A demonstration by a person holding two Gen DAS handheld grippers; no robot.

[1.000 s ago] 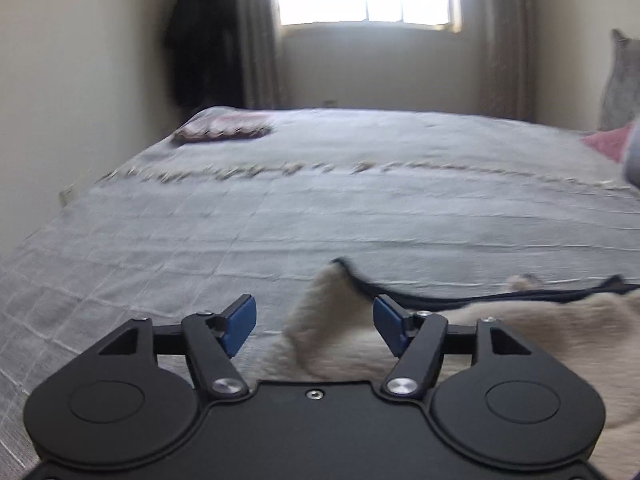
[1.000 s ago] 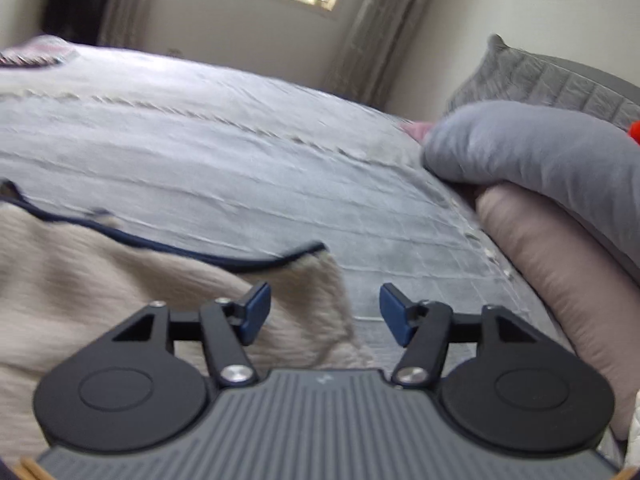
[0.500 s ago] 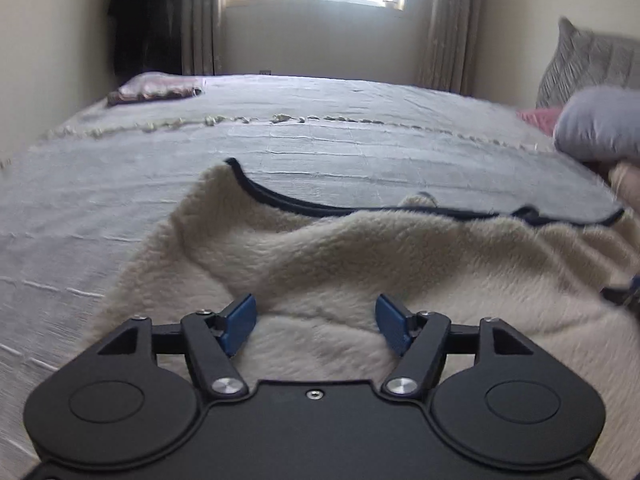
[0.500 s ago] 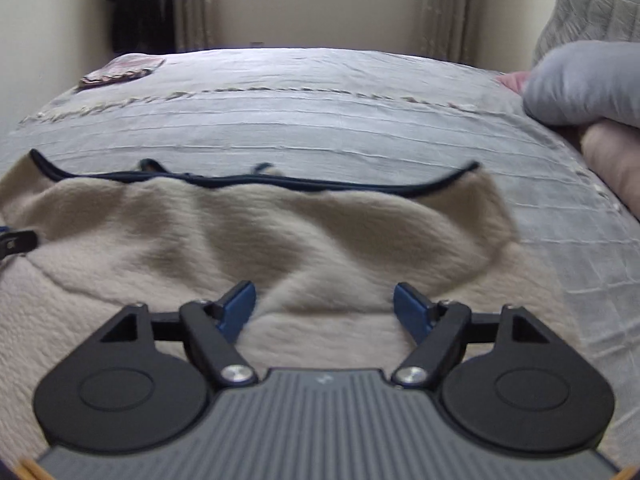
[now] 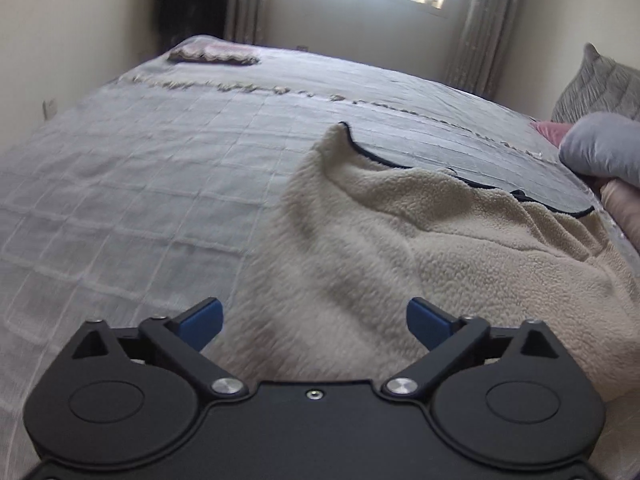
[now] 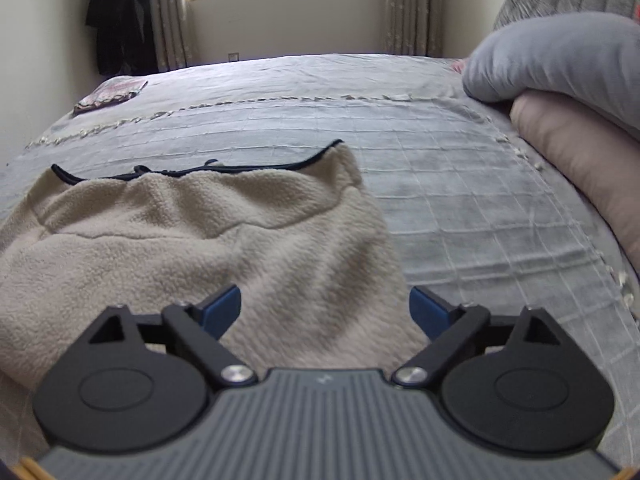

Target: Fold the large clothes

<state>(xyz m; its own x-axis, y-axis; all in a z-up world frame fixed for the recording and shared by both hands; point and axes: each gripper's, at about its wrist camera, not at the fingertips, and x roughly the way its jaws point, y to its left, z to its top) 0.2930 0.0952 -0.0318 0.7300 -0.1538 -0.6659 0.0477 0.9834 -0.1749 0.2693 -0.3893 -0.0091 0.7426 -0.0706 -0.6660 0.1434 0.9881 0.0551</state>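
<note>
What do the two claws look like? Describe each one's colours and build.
Left claw: smooth matte black body, two round black housings, silver pivot bolts, black linkage arms, blue finger pads. Right claw: same black linkage and blue pads, but a ribbed grey body plate.

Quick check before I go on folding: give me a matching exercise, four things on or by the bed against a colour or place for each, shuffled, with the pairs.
Things:
1. fleece garment
2. small folded cloth
3. grey-blue pillow
4. dark coat

Descriptions:
A. hanging in the room's far corner, beside the curtain
B. cream, with a dark trimmed edge, spread on the bed near the grippers
C. lying on top of a pinkish cushion at the right of the bed
D. at the far left corner of the bed

Pairs: 1-B, 2-D, 3-C, 4-A
</note>
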